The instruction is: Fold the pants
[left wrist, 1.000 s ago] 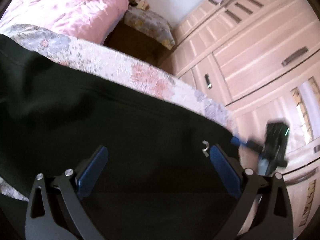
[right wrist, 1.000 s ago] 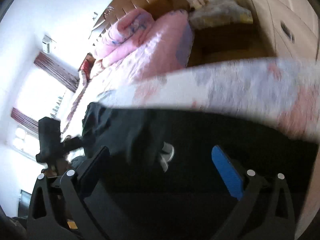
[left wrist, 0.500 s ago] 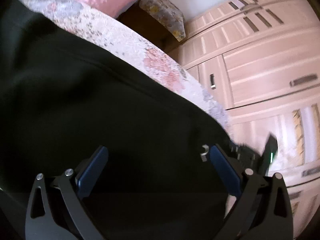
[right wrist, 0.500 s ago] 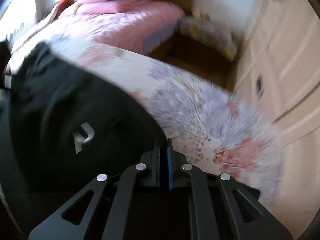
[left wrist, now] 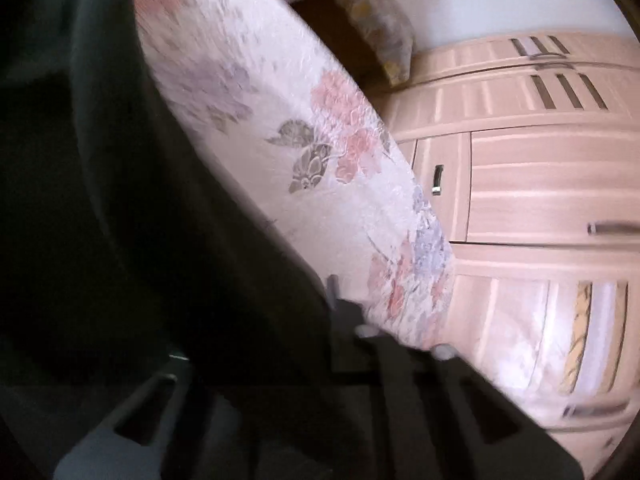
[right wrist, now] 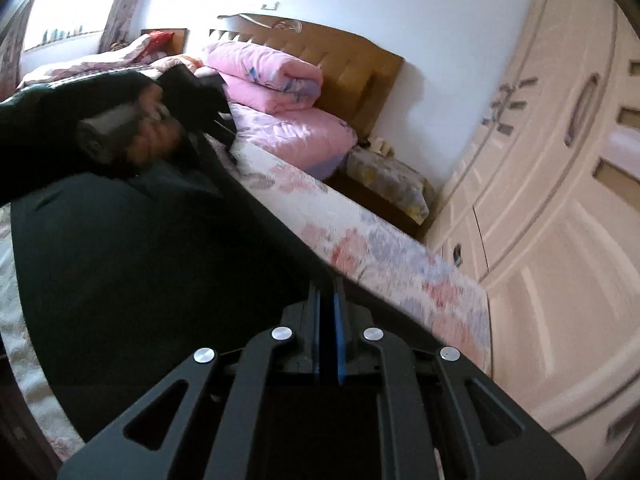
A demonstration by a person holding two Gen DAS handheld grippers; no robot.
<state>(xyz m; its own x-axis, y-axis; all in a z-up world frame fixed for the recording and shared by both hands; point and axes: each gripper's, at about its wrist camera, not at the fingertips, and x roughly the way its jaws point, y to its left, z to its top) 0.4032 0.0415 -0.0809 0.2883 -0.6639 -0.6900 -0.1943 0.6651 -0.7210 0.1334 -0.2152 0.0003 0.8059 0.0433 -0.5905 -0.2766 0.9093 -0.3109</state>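
Black pants lie spread on a floral bedspread. My right gripper is shut on the pants' edge near the bed's side; black cloth sits between its blue pads. My left gripper is shut on the pants at their edge, its jaws together and partly lost in the dark cloth and blur. In the right wrist view the left gripper shows at the far end of the pants, held by a hand, pinching the cloth.
A pale wooden wardrobe stands close along the bed's side. Folded pink quilts lie by the brown headboard. A covered nightstand sits between bed and wardrobe.
My left gripper went from open over the pants to shut on their edge. My right gripper closed half a second ago and stays shut. Both views swung along the bed edge.
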